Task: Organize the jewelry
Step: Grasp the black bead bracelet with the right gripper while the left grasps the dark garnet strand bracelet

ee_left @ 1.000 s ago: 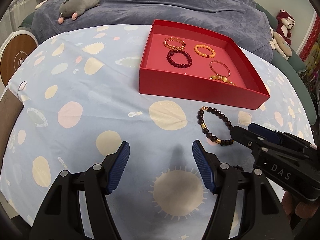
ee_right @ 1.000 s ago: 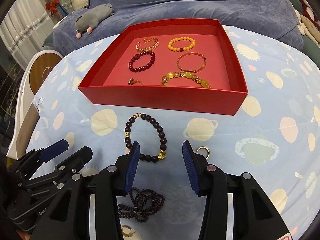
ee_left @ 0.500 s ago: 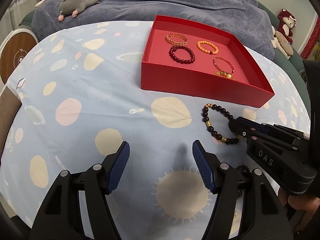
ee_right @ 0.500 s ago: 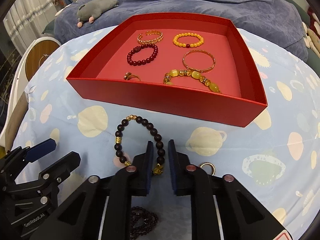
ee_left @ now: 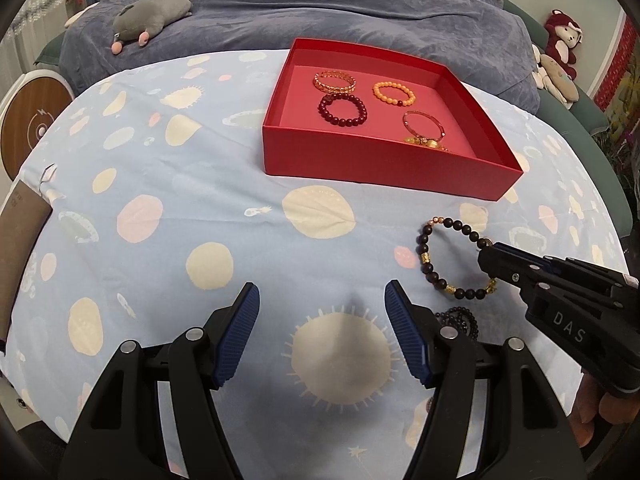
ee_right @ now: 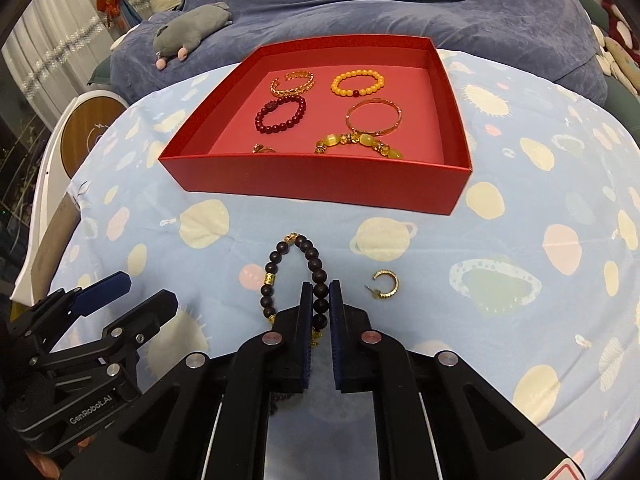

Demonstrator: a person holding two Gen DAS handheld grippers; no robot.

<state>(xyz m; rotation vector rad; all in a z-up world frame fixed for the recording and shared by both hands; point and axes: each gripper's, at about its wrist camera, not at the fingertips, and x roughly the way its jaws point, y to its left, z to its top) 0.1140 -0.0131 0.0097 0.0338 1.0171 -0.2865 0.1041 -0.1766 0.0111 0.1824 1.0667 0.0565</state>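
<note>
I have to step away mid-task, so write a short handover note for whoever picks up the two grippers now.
Right gripper: shut on the dark bead bracelet, which lies on the sheet in front of the red box.
Left gripper: open, holding nothing.
Done: six pieces lie in the box, including the orange bead bracelet and dark red bracelet.
Left: box the held bracelet, then the gold hoop earring and the dark bead strand near the left fingers.
</note>
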